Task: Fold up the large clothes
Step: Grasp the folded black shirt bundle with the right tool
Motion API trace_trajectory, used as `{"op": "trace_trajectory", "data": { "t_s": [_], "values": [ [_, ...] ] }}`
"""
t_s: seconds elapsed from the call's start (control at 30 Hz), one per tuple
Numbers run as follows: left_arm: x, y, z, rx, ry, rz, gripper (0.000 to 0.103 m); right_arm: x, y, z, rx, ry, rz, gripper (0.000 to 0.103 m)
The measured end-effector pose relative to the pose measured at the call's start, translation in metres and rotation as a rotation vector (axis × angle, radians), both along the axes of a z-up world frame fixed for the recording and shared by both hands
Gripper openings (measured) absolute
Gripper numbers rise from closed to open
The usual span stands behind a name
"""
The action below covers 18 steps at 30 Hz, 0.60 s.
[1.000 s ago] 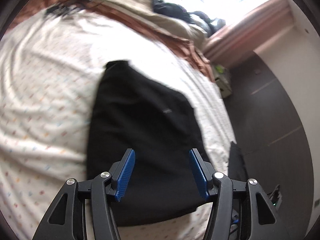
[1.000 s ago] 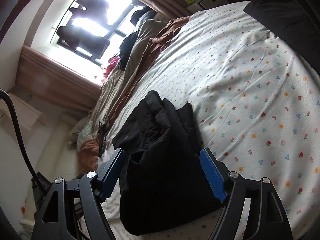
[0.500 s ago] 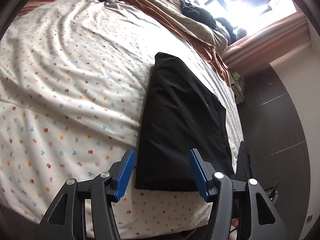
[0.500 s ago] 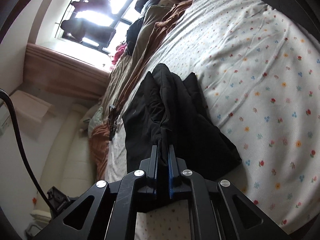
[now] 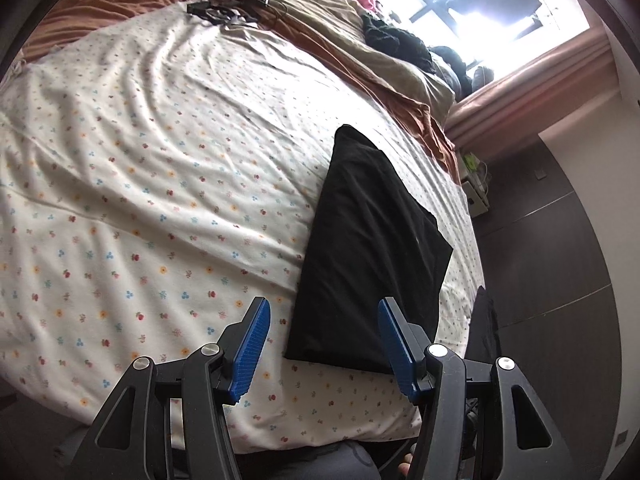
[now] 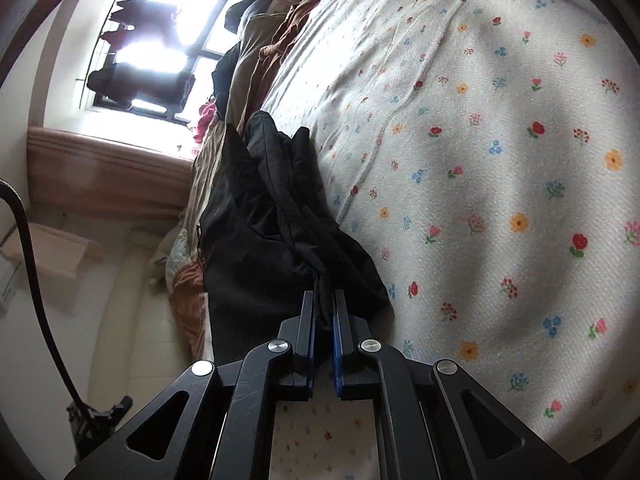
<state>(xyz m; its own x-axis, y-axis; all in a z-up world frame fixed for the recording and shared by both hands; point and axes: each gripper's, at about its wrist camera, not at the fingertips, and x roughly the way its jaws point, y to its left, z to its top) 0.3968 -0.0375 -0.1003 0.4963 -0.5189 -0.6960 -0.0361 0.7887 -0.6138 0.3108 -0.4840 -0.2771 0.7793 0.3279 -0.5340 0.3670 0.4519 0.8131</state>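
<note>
Left wrist view: the left gripper [image 5: 320, 344] hangs with its blue fingers [image 5: 250, 350] spread wide and nothing between them, above the near edge of a bed covered by a flowered sheet [image 5: 132, 184]. A folded black garment [image 5: 368, 248] lies flat on the sheet just ahead, its near edge level with the fingertips. Beyond it, brown and tan bedding [image 5: 360, 52] is bunched along the far side, with a tangle of dark cables [image 5: 232, 6] and a heap of dark clothes [image 5: 400, 38] under a bright window [image 5: 492, 4]. A dark panelled wall [image 5: 560, 264] stands to the right.

Right wrist view: the right gripper [image 6: 323, 320] is clamped on a bunched edge of a second, crumpled black garment [image 6: 272, 216], which lies on the flowered sheet [image 6: 500, 152] and blocks the view of the bedding behind it. A black cable [image 6: 28, 264] curves down the left side.
</note>
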Motion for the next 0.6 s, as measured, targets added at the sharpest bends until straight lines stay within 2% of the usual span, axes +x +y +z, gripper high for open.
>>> {"op": "trace_trajectory", "data": {
  "t_s": [0.1,0.17,0.23,0.43,0.6],
  "values": [
    [-0.002,-0.003,0.007,0.036,-0.012,-0.007,0.058,-0.002,-0.001,0.004,-0.024,0.022,0.013,0.008],
    [0.001,-0.004,0.010,0.053,-0.013,-0.009,0.058,-0.009,-0.006,0.009,-0.049,0.026,-0.001,0.021],
    [0.004,-0.006,0.013,0.060,-0.021,-0.013,0.058,-0.015,-0.011,0.018,-0.088,0.037,-0.016,0.029],
    [0.031,-0.018,0.003,0.051,-0.020,-0.034,0.058,-0.009,-0.015,0.058,-0.225,0.023,0.014,0.029],
    [0.069,-0.035,-0.014,0.041,0.006,-0.056,0.058,0.016,-0.021,0.083,-0.271,0.001,0.076,0.031]
  ]
}}
